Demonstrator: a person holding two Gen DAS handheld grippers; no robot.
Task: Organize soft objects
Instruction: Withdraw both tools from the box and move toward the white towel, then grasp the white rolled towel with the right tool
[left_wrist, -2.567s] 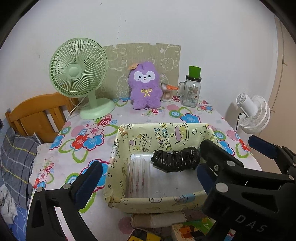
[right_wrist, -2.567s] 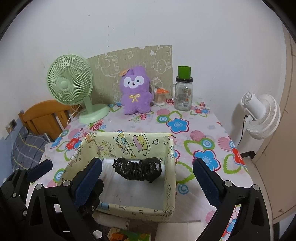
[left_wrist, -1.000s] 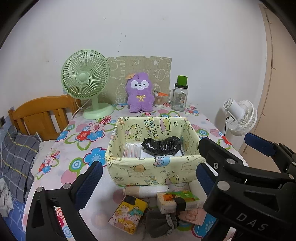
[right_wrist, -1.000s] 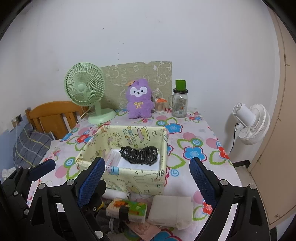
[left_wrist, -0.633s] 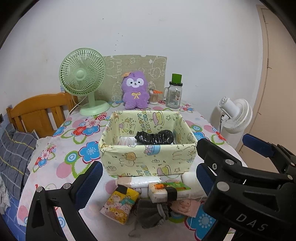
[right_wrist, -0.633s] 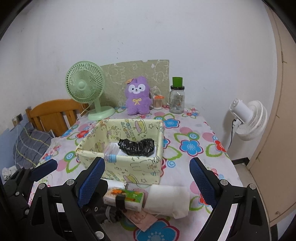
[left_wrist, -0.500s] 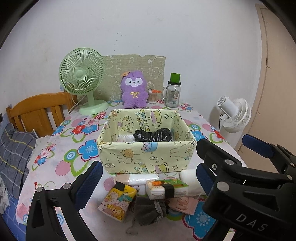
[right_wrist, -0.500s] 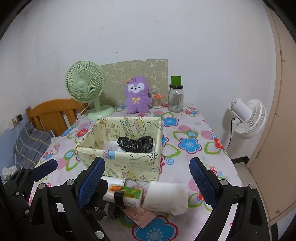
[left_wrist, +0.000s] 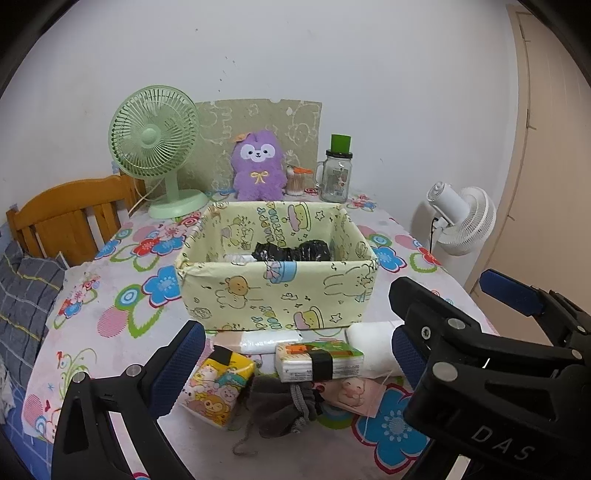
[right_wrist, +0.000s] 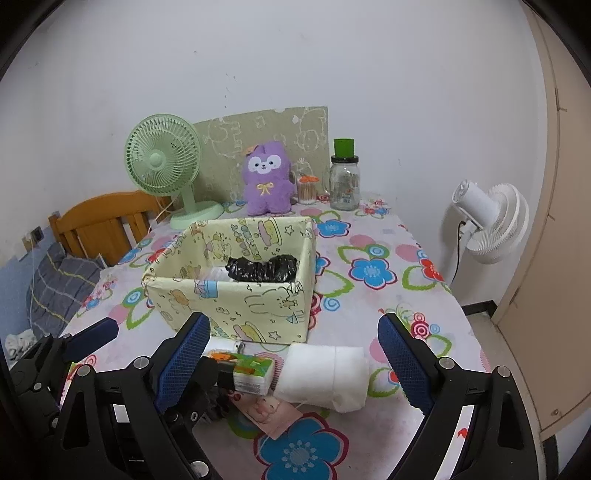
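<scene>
- Your bench wears a flowered cloth against a white wall, with a green fan and a purple plush at the far edge.
- The box sits mid-bench with a black bag already inside; the loose soft things lie in a row along its near wall.
- In the right wrist view the white roll lies at about 12 o'clock from your right hand-held gripper, close in, its long axis running 9 to 3 across the span of the jaws.
- The right hand-held gripper is spread wide, holding and touching nothing; I judge the roll is the nearer pick for it.
- Your left hand-held gripper is also spread and empty.
- From the left, the tissue pack is at 12 o'clock, the yellow pack toward 10, and the grey pouch closest at 6, all just beside one another.
</scene>
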